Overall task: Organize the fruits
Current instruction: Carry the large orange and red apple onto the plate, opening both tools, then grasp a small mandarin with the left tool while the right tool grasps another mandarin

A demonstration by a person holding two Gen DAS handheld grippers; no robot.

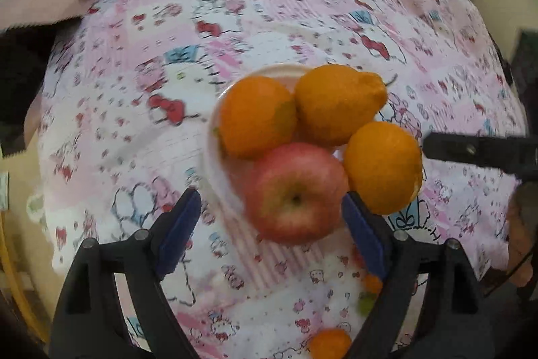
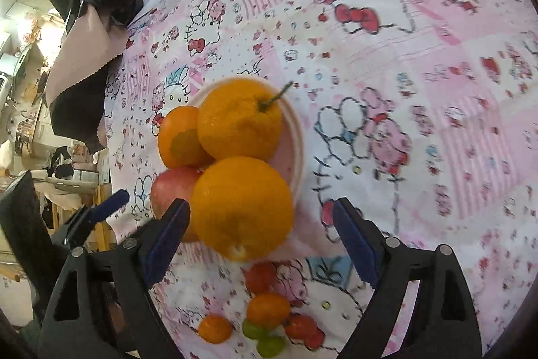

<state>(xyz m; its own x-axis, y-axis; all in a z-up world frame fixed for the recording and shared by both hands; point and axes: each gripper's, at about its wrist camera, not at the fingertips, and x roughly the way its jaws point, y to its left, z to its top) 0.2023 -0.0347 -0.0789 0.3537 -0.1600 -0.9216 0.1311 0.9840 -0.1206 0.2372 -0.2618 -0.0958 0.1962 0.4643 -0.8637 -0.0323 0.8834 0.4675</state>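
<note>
Now | left gripper (image 1: 269,221) wide, unloaded, apple (image 1: 296,190) between fingers | right gripper (image 2: 259,231) wide, unloaded, by near orange (image 2: 242,207) | plate (image 2: 296,137) piled full | small fruits (image 2: 265,322) scattered on tablecloth (image 2: 420,73)

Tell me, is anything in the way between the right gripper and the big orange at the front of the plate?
Nothing visible is. The right gripper stands open, and the front orange sits right between its fingers with no other thing in front of it. The apple crowds close beside the orange on its left.
</note>
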